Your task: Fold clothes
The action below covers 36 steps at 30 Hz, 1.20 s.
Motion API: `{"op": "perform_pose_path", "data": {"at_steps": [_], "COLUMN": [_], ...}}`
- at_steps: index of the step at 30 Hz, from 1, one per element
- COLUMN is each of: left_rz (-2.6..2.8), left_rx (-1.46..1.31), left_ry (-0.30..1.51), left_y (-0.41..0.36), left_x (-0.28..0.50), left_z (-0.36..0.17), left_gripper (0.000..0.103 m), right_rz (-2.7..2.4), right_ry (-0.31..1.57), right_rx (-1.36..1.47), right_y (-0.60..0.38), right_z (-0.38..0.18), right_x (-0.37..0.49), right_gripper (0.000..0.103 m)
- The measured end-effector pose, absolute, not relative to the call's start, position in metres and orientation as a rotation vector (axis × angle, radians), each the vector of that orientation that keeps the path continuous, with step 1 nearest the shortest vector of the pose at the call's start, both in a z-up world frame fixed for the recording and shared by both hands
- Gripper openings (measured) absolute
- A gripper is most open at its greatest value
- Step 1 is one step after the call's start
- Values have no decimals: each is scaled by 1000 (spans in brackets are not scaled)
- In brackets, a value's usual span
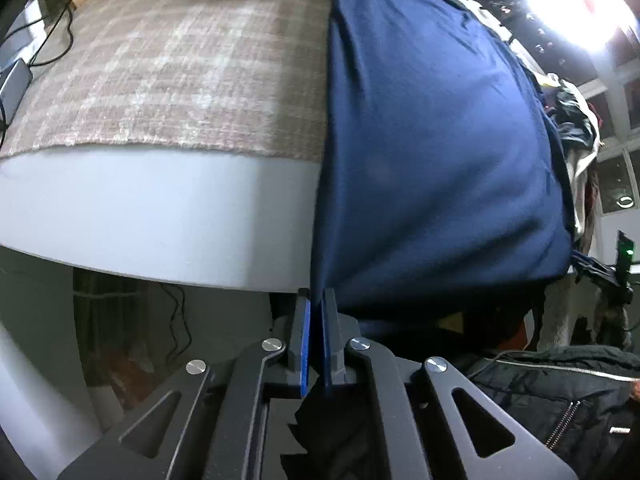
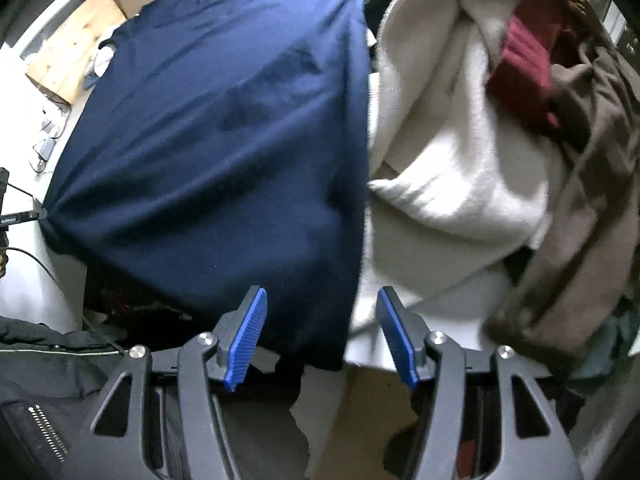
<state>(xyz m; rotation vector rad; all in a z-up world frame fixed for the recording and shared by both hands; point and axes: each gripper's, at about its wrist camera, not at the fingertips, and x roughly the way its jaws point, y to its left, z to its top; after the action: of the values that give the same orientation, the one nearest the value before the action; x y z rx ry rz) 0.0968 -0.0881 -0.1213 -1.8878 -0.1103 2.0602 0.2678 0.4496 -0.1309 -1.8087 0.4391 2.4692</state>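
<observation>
A navy blue garment lies spread over the table and hangs past its near edge. My left gripper is shut on the garment's left near edge, with the cloth pinched between the blue pads. In the right wrist view the same navy garment drapes down, and its lower right corner hangs between the fingers of my right gripper. That gripper stands open, and neither of its pads presses on the cloth.
A plaid blanket covers the white table. To the right of the navy garment is a pile holding a white garment, a maroon one and a brown one. A black zipped jacket is below. Cables run at far left.
</observation>
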Motion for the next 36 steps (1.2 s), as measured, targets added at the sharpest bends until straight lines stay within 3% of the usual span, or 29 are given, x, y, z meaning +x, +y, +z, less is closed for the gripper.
{"op": "perform_pose_path", "data": {"at_steps": [1, 3, 9, 14, 16, 18, 26, 31, 36], "left_rz": [2074, 2094, 2204, 2300, 2315, 2316, 2184, 2105, 2090], "left_rx": [-1890, -1893, -1792, -1590, -1502, -1440, -1387, -1356, -1373], "left_ry": [-104, -97, -73, -41, 1, 51, 226, 247, 333], "left_y": [-90, -98, -120, -113, -106, -100, -76, -72, -54], "left_x": [95, 93, 67, -7, -48, -91, -226, -252, -290], "left_z": [-118, -111, -72, -28, -10, 3, -2, -6, -23], "left_gripper": [5, 19, 20, 22, 24, 34, 34, 34, 37], "right_rz": [2481, 2547, 2766, 2964, 3036, 3100, 3057, 2980, 2889], "right_ry": [479, 534, 428, 284, 277, 313, 285, 336, 303], "right_rx": [-1778, -1669, -1479, -1453, -1461, -1498, -1725, -1637, -1536], "right_y": [455, 467, 460, 400, 353, 301, 138, 138, 163], "right_z": [-121, -91, -24, 7, 9, 0, -51, -36, -22], "right_x": [267, 261, 200, 129, 115, 94, 59, 36, -6], "right_gripper": [57, 57, 57, 57, 57, 57, 57, 56, 35]}}
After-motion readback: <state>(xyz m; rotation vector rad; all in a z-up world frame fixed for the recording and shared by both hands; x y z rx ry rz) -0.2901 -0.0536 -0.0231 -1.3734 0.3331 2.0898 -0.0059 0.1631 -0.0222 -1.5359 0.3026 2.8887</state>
